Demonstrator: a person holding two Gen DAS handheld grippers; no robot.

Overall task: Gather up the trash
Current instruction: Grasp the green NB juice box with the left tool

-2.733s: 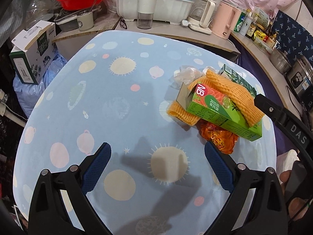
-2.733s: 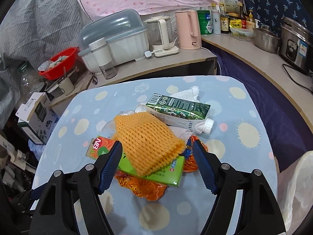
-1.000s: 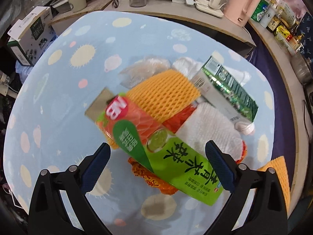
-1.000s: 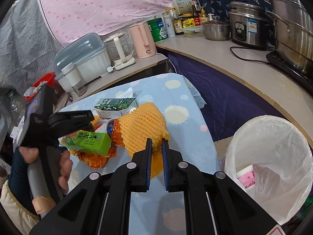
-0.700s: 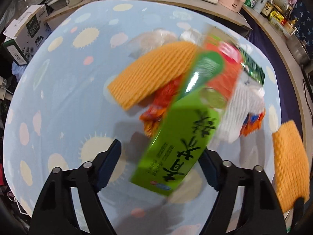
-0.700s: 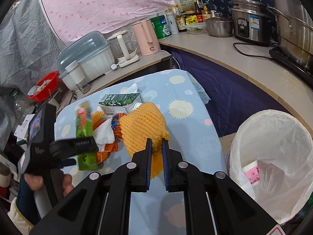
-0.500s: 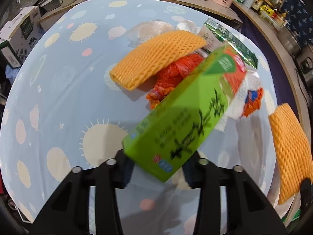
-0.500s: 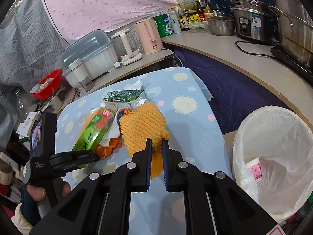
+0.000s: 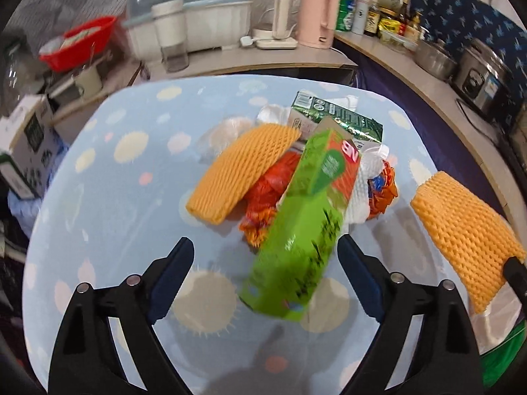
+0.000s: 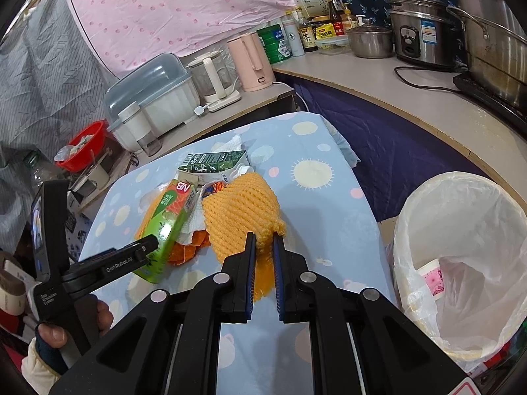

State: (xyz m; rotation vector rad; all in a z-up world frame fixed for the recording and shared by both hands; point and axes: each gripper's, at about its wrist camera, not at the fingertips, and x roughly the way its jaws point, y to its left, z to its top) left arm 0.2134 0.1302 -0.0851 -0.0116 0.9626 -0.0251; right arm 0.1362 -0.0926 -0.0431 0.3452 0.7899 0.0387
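My right gripper (image 10: pixel 262 248) is shut on an orange foam net (image 10: pixel 242 212), held above the table; the net also shows at the right of the left wrist view (image 9: pixel 461 230). My left gripper (image 9: pixel 265 263) is open, its fingers apart on either side of a green tea box (image 9: pixel 306 227) that stands tilted between them, blurred; the box also shows in the right wrist view (image 10: pixel 166 227). Behind it lie a second orange foam net (image 9: pixel 240 168), an orange-red wrapper (image 9: pixel 266 204), white tissue (image 9: pixel 365 177) and a green carton (image 9: pixel 332 121).
A bin with a white bag (image 10: pixel 461 256) stands right of the blue spotted table (image 9: pixel 108 197). A counter behind carries a dish rack (image 10: pixel 151 105), kettles (image 10: pixel 252 59), bottles and a rice cooker (image 10: pixel 421 39). A cardboard box (image 9: pixel 23 151) sits at the left.
My left gripper had closed on the green box and lifted it; now its fingers stand wide apart and the box is loose and tilted between them. The right gripper still holds its foam net.
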